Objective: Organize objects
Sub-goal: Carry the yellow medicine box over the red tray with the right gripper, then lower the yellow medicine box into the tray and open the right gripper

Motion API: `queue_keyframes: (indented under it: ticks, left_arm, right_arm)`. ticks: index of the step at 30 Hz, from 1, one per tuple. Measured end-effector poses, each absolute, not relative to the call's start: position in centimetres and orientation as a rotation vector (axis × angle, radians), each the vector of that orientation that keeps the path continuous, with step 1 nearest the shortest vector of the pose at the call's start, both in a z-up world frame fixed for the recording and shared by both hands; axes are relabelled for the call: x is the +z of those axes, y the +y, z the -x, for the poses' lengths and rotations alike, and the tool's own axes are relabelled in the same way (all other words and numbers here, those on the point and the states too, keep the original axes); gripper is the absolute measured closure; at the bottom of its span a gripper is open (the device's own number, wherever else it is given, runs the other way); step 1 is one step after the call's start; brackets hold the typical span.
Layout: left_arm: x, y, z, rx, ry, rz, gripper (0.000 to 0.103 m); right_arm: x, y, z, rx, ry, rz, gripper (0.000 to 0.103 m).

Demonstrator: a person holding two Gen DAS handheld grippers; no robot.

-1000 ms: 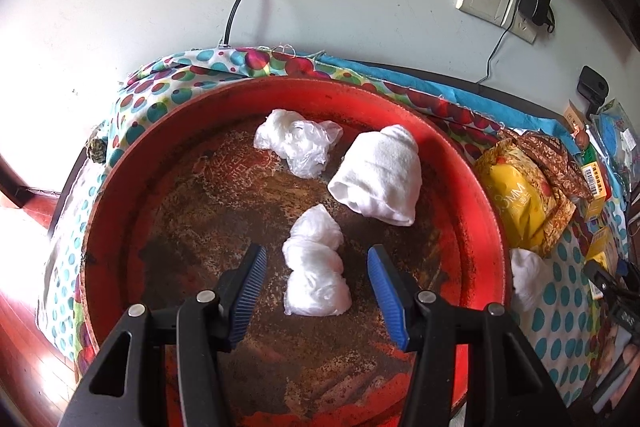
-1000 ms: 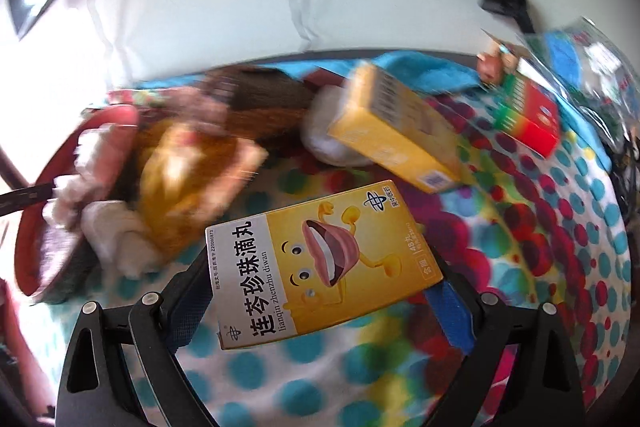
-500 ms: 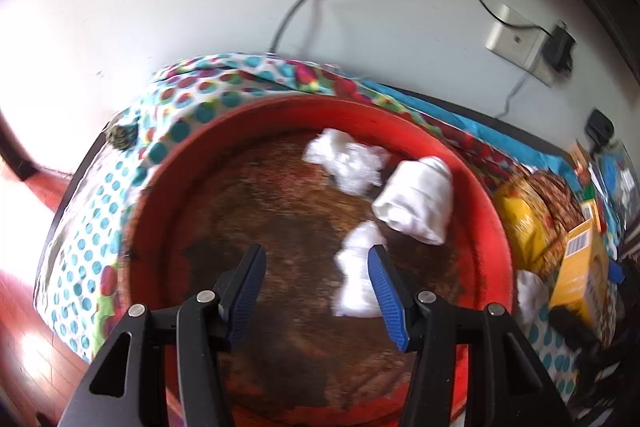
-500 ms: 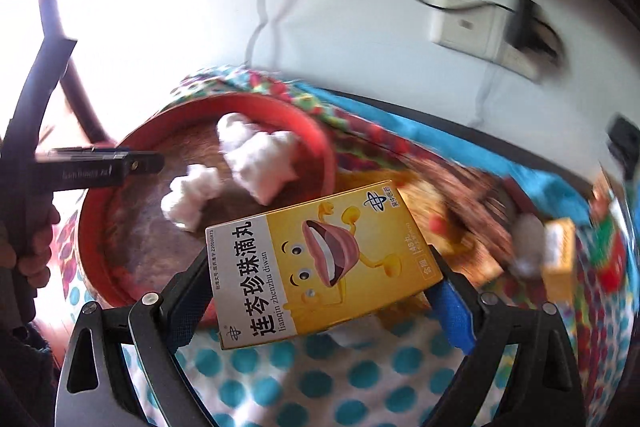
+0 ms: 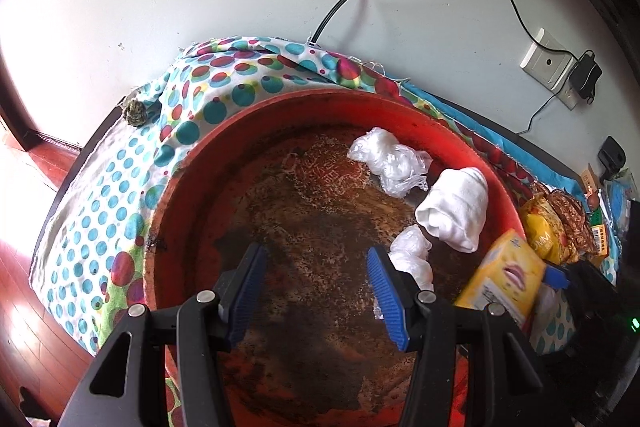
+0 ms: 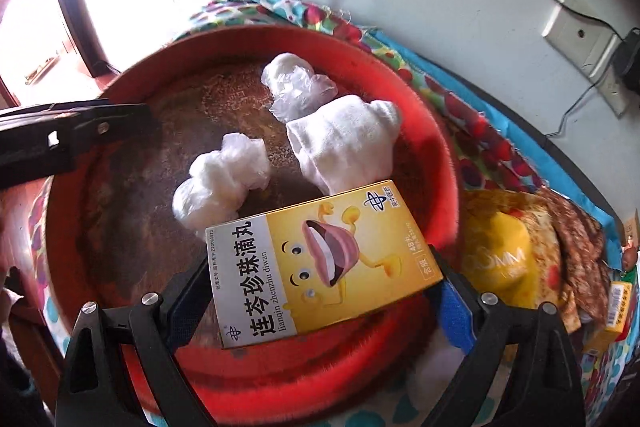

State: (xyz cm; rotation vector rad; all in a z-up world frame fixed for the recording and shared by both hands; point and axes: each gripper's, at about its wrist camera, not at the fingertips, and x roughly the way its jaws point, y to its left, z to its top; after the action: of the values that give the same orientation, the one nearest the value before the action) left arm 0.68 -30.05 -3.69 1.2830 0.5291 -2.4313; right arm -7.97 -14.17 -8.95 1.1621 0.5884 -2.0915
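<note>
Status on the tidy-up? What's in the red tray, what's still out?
Done: two plastic-wrapped bundles and a rolled white towel lie in the red tray. In hand: the right gripper holds a yellow box over the tray; the left gripper is open, empty. Left: a yellow packet and small boxes on the dotted cloth.

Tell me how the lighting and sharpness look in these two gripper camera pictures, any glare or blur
Left wrist view: sharp, fisheye bends the wall; sunlight blows out the floor at left; the open left gripper throws a dark shadow on the red tray. Right wrist view: window glare whitens the upper left; the yellow box in the right gripper is crisp, the tray's near rim smeared.
</note>
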Motion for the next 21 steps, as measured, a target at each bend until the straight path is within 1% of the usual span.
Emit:
queue_keyframes:
  ticks: [15, 21]
  left_arm:
    - [-4.1, -30.3, -0.4, -2.421, 0.532, -1.295, 0.049]
    - [-4.4, -30.0, 0.0, -2.423, 0.528, -1.311, 0.049]
  right_arm:
    - [-10.0, -18.1, 11.7, -2.144, 0.622, -1.212, 0.008]
    - [-10.4, -17.6, 11.9, -2.131, 0.588, -1.224, 0.008]
